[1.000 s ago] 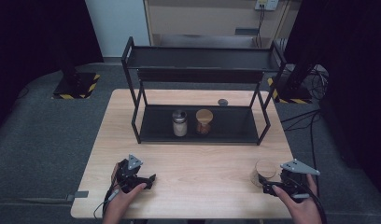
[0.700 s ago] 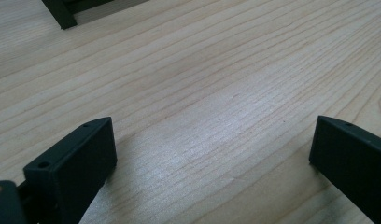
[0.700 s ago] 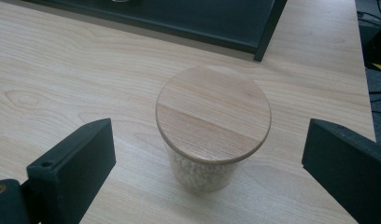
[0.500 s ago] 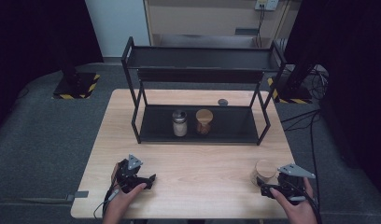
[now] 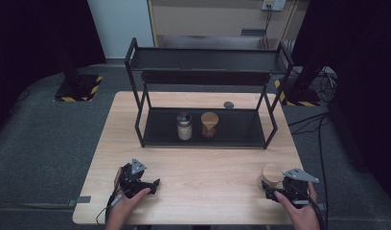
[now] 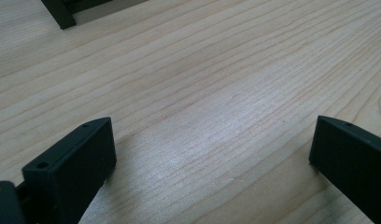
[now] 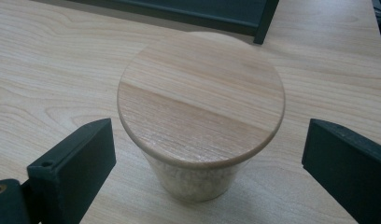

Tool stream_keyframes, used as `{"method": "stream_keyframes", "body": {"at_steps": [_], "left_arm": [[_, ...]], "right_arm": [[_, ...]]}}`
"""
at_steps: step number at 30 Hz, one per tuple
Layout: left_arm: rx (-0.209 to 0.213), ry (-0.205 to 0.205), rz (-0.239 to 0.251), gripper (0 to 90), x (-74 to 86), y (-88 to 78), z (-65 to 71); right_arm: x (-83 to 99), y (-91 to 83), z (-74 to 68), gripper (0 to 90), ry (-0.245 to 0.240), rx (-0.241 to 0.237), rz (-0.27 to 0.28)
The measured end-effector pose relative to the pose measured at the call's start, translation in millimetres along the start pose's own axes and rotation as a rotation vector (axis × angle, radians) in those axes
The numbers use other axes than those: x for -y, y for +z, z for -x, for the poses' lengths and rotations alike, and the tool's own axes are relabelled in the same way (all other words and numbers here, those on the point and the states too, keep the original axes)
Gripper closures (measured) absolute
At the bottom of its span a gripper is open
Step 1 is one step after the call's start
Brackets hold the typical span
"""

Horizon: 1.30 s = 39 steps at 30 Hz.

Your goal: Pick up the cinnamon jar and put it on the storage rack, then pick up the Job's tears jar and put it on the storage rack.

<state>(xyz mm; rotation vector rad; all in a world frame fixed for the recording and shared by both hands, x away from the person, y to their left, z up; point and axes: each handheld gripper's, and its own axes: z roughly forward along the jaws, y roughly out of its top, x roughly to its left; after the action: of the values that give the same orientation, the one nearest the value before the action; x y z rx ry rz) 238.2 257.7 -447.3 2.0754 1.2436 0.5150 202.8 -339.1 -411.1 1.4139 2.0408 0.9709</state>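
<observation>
Over the last second the right gripper (image 5: 280, 190) had drawn back toward the near right edge of the pale wooden worktop (image 5: 203, 167), while the left gripper (image 5: 144, 182) kept its place at the near left, jaws spread wide over bare wood. The right jaws stood open on either side of the round wooden-lidded glass jar (image 7: 201, 112), not touching it. Closing on the lid rather than the glass might have let the jar slip or tip.
</observation>
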Motion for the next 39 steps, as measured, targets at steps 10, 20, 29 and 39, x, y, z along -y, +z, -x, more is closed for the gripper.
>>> {"method": "stream_keyframes", "body": {"at_steps": [10, 20, 29, 39], "left_arm": [[0.0, 0.0, 0.0, 0.0, -0.1, 0.0, 0.0], [-0.002, 0.0, 0.001, 0.0, 0.2, -0.1, 0.6], [-0.002, 0.0, 0.001, 0.0, 0.2, -0.1, 0.6], [-0.002, 0.0, 0.001, 0.0, 0.2, -0.1, 0.8]], "right_arm": [[5.4, 10.3, 0.4, 3.0, 0.015, 0.001, -0.009], [7.3, 22.6, -3.5, 4.2, 0.025, -0.002, 0.008], [5.6, 31.5, -8.2, 7.9, 0.016, 0.011, 0.03], [9.7, 33.4, -6.2, 13.9, 0.031, 0.016, 0.045]]}}
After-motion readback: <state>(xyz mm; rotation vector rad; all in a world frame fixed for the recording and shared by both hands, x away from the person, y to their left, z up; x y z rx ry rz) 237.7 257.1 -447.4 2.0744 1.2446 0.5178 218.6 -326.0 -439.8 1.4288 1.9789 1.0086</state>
